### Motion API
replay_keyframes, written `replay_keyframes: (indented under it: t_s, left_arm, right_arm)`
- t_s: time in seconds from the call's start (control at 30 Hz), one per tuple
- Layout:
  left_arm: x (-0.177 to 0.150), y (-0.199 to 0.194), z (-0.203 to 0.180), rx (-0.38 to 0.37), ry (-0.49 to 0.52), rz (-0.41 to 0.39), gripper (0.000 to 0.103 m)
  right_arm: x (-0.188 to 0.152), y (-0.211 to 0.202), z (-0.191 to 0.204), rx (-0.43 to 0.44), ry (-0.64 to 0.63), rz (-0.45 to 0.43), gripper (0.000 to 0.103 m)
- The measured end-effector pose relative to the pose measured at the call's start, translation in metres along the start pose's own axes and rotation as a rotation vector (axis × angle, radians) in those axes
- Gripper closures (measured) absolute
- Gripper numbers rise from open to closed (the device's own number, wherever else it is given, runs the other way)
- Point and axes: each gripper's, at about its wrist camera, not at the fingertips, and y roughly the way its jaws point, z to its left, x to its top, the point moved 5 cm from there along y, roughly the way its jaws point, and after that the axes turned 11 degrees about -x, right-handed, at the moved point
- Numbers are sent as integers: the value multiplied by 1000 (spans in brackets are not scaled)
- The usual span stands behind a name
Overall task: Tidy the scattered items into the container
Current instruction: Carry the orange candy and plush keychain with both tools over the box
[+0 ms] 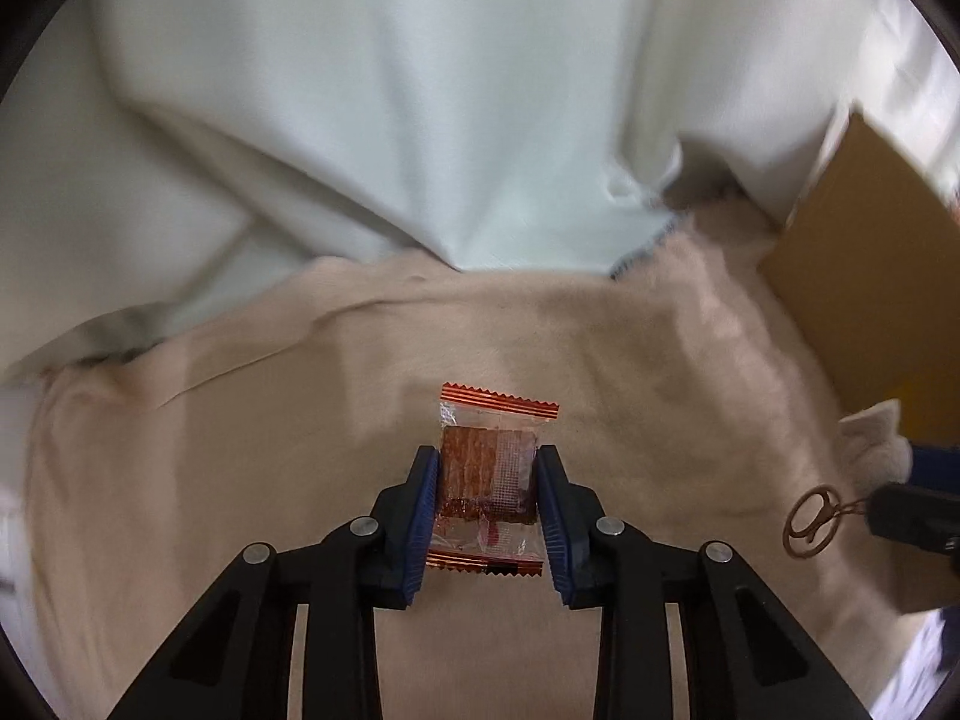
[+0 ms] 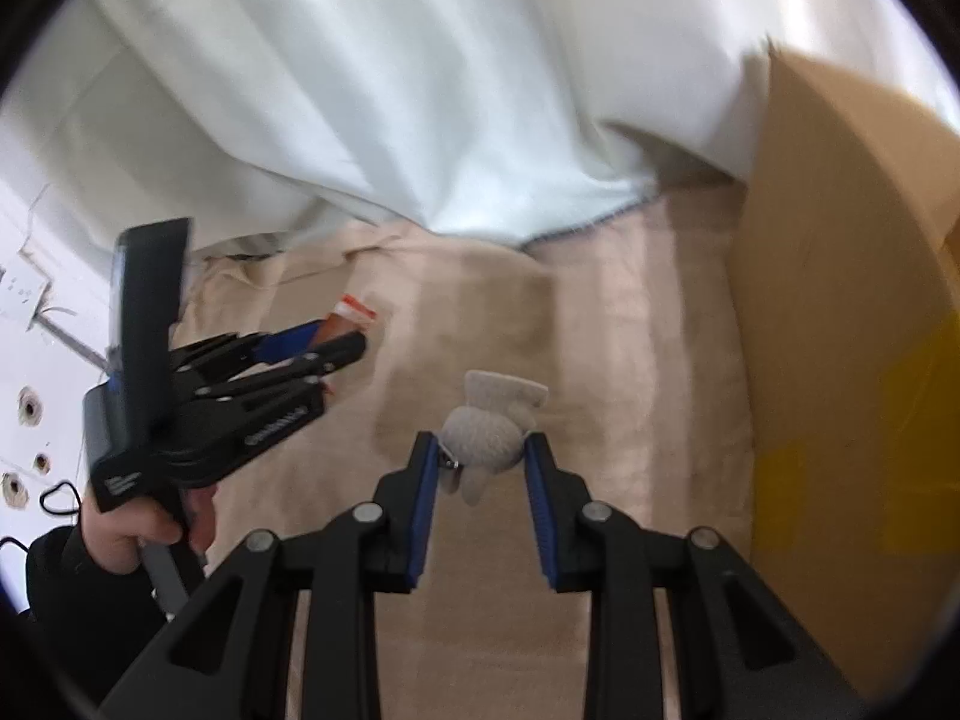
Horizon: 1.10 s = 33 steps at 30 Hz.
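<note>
While box (image 2: 840, 312) runs off frame at right, left hand-held gripper (image 1: 487, 516) clamps snack packet (image 1: 489, 480); right hand-held gripper (image 2: 480, 480) pinches plush (image 2: 483, 441) above blanket (image 1: 240, 450). Plush keyring (image 1: 811, 521) blurred.

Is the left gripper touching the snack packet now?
Touching. In the left wrist view, both blue pads of the left gripper press against the sides of the snack packet, with no gap visible.

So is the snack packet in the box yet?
No. The snack packet is outside the cardboard box, clamped in the left claw above the beige blanket.
</note>
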Motion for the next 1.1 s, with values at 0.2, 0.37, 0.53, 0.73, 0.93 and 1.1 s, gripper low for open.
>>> replay_keyframes:
  t_s: [0.2, 0.37, 0.53, 0.73, 0.93, 1.1]
  left_arm:
    - [-11, -71, -6, 90, -103, -18, 70]
    - [-28, -132, -9, 183, -178, -51, 70]
    - [-30, -161, -29, 194, -212, -72, 70]
    - [-13, -182, -68, 132, -185, -124, 70]
    - [28, -178, -133, 35, -82, -160, 70]
    - [64, -170, -191, -84, -22, -176, 70]
  right_arm:
    - [12, -48, 27, 70, -109, -34, 70]
    - [16, -84, 42, 130, -141, -71, 70]
    - [13, -107, 42, 153, -150, -100, 70]
    - [18, -140, 10, 113, -129, -186, 70]
    - [25, -178, -49, 20, -42, -274, 70]
    - [20, -202, -103, -62, 34, -312, 70]
